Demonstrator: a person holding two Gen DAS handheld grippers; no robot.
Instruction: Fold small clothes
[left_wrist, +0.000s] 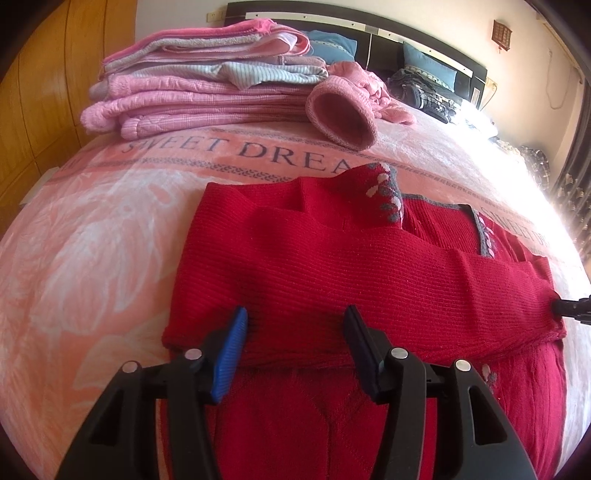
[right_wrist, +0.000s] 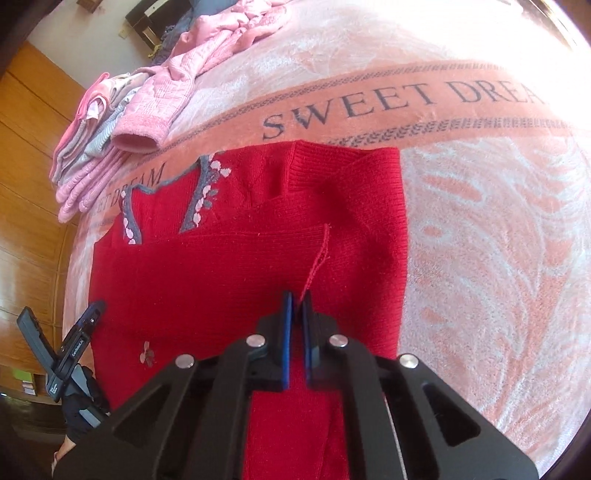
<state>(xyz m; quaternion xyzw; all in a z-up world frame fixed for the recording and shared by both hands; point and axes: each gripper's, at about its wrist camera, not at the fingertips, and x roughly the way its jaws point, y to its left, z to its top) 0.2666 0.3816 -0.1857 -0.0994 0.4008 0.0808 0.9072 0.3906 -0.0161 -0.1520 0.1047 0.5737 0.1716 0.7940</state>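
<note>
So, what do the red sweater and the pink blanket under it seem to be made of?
Red sweater: knitted yarn, probably wool or acrylic; fine ribs show, matte, with a loose thread near the right tongs.
Pink blanket: plush fleece, likely synthetic; fuzzy nap with a soft sheen, printed lettering.

- Pink blanket (left_wrist: 110, 221) printed "SWEET DREAM" covers the bed.
- Black headboard (left_wrist: 406, 29) stands at the bed's far edge.
- Blue pillows (left_wrist: 428, 64) lie against the headboard.
- Wooden wardrobe (left_wrist: 48, 74) stands beside the bed's left edge.
</note>
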